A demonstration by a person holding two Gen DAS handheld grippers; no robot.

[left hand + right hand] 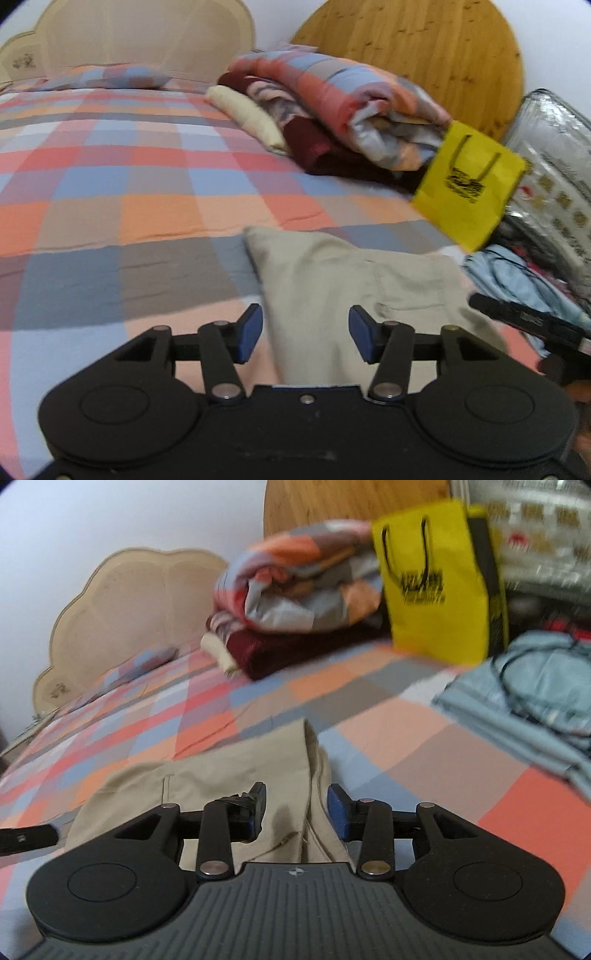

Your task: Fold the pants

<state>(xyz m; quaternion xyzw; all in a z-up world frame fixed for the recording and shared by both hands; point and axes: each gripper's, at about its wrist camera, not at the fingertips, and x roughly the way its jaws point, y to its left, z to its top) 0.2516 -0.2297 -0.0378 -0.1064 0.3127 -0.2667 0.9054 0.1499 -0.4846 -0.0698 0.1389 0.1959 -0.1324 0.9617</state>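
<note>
Big checkered bedspread [110,177] covers the bed, with the beige pants [351,280] lying folded flat on its near edge. Behind them there's a yellow bag [436,587]. Left gripper [306,334] and right gripper [297,810] both hover over the pants, jaws apart, gripping nothing.

One pair of beige pants [354,280] lies on one checked bedspread [110,177]. There are two grippers: the left gripper [306,334] and the right gripper [297,812]. One yellow bag [467,184] stands by one pile of folded bedding [332,110]. One checked pillow [107,75] rests before one headboard [147,33]. One pale blue garment [535,694] carries one black cable [524,686].
</note>
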